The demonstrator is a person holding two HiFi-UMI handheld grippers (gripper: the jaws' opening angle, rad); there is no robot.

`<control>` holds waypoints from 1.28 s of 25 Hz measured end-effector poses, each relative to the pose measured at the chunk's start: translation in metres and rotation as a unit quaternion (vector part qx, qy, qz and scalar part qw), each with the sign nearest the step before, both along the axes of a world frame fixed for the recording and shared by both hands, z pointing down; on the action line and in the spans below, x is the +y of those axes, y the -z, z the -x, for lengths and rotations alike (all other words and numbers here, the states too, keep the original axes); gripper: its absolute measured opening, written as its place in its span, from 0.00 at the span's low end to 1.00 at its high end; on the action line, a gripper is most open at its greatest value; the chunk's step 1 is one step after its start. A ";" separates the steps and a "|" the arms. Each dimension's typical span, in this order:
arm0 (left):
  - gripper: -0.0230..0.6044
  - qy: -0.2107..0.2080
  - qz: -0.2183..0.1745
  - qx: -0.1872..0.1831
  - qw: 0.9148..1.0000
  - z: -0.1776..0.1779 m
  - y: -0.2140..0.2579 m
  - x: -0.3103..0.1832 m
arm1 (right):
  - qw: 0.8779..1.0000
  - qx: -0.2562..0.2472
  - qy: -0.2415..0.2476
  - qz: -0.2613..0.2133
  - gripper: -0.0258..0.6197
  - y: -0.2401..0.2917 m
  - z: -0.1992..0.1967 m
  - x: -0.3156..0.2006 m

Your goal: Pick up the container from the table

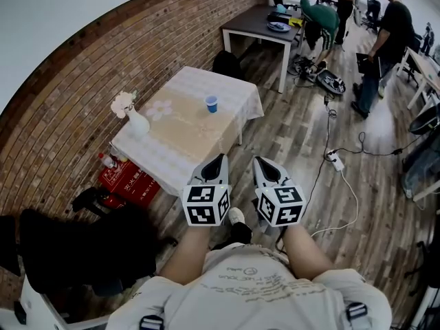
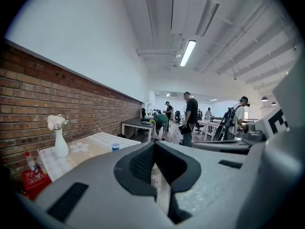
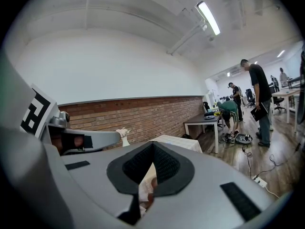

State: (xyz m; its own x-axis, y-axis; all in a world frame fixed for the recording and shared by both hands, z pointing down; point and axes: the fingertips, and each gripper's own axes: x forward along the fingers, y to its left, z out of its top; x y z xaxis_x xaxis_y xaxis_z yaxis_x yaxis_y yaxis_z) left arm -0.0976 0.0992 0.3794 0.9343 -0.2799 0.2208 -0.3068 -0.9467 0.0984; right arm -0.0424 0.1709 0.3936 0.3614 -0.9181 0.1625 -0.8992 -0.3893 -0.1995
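Left gripper (image 1: 221,157) and right gripper (image 1: 258,160) pressed together, well short of blue cup (image 1: 211,103) on tabletop (image 1: 184,141); spread one before arrival.

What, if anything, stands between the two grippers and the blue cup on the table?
Nothing visible does. The blue cup stands alone on the table, and the vase is well off to one side. The left gripper and right gripper have only floor and bare cloth ahead.
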 end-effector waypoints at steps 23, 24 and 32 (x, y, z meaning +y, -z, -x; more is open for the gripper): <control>0.04 -0.006 0.026 -0.022 0.999 -0.098 -0.033 -0.113 | 1.000 -0.005 -0.006 0.022 0.04 -0.021 -0.096 -0.101; 0.04 -0.005 0.027 -0.024 0.999 -0.102 -0.034 -0.119 | 1.000 -0.006 -0.008 0.022 0.04 -0.021 -0.101 -0.106; 0.04 -0.009 0.046 -0.035 0.998 -0.134 -0.044 -0.159 | 0.999 -0.009 -0.014 0.034 0.04 -0.023 -0.133 -0.142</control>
